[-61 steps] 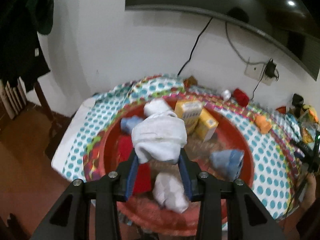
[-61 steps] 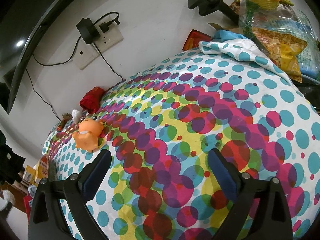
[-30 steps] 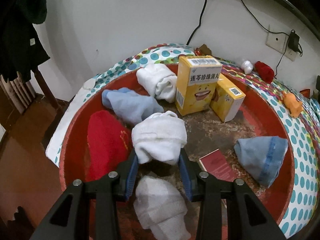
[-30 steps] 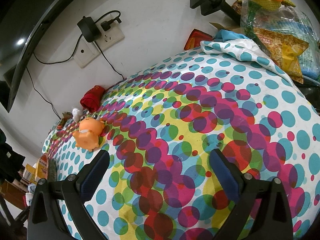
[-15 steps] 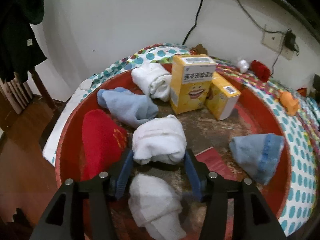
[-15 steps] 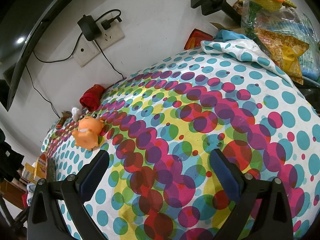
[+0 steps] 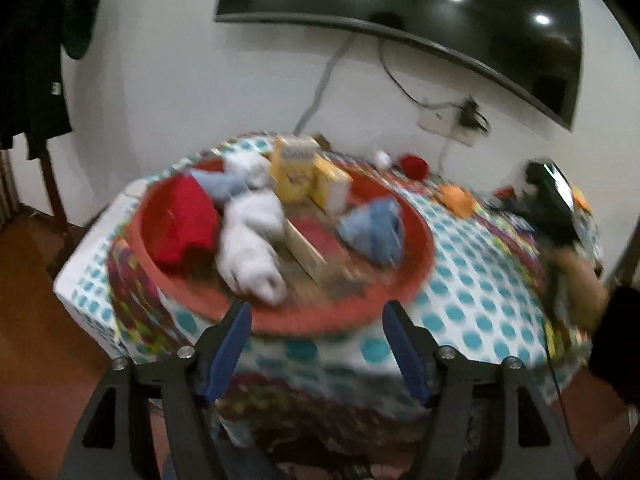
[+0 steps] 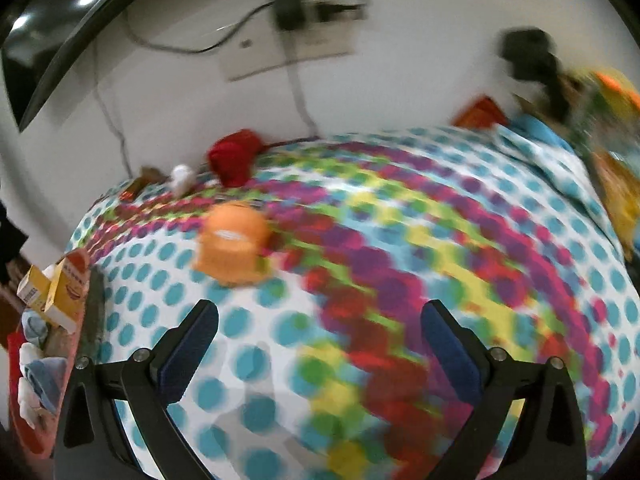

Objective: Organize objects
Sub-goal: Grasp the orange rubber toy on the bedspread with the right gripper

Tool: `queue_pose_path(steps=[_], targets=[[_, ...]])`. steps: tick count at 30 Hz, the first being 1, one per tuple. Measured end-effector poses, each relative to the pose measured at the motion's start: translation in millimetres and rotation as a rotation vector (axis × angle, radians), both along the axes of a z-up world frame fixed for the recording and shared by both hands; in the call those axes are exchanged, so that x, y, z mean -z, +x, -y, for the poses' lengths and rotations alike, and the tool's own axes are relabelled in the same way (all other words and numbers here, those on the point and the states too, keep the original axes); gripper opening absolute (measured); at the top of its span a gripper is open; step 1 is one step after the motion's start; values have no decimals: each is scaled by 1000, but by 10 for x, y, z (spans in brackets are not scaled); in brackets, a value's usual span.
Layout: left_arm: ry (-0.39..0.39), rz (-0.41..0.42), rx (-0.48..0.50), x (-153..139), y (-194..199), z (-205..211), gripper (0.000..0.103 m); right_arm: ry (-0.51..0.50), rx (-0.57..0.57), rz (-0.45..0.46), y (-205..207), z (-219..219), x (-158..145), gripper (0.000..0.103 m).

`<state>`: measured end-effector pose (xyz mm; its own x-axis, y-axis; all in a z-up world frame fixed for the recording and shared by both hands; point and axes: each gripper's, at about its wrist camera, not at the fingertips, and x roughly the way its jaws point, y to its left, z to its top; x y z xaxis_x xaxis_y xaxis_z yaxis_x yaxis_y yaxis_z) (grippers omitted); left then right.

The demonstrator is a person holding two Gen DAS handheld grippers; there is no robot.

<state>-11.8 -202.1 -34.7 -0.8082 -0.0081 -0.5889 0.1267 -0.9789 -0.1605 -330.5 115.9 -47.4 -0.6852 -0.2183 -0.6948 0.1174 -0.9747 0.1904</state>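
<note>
A round red tray (image 7: pixel 416 276) sits on the polka-dot tablecloth (image 7: pixel 472 300). It holds white rolled socks (image 7: pixel 250 248), a red cloth (image 7: pixel 178 224), blue socks (image 7: pixel 374 228) and two yellow boxes (image 7: pixel 308 174). My left gripper (image 7: pixel 316 340) is open and empty, pulled back from the tray's near rim. My right gripper (image 8: pixel 320 332) is open and empty above the tablecloth (image 8: pixel 400 280), close to an orange toy (image 8: pixel 232 248). The tray (image 8: pixel 76 260) shows at the far left of the right wrist view. Both views are blurred.
A red bundle (image 8: pixel 234 158) and a small white object (image 8: pixel 182 178) lie by the wall. A wall socket with charger (image 8: pixel 288 20) is above them. Bags and a black clamp (image 8: pixel 532 64) crowd the right end. A TV (image 7: pixel 400 20) hangs above.
My left gripper opened, left the white sock roll in the tray, and pulled back and up. My right gripper swung left, bringing the orange toy closer.
</note>
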Motion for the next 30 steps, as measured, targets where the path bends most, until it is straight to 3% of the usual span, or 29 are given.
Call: queue_pose_path(steps=[7, 9, 11, 19, 30], targets=[[34, 35, 102, 162, -11, -198, 70, 110, -32, 27, -408, 535, 18, 96], [36, 28, 115, 154, 1, -217, 70, 121, -34, 51, -529, 641, 65, 80], [46, 29, 115, 155, 2, -216, 70, 126, -35, 85, -637, 715, 126, 50], [87, 29, 102, 136, -11, -152, 70, 209, -21, 76, -663, 836, 135, 46], [53, 39, 108, 102, 89, -335, 70, 309, 39, -30, -159, 593, -462, 46]])
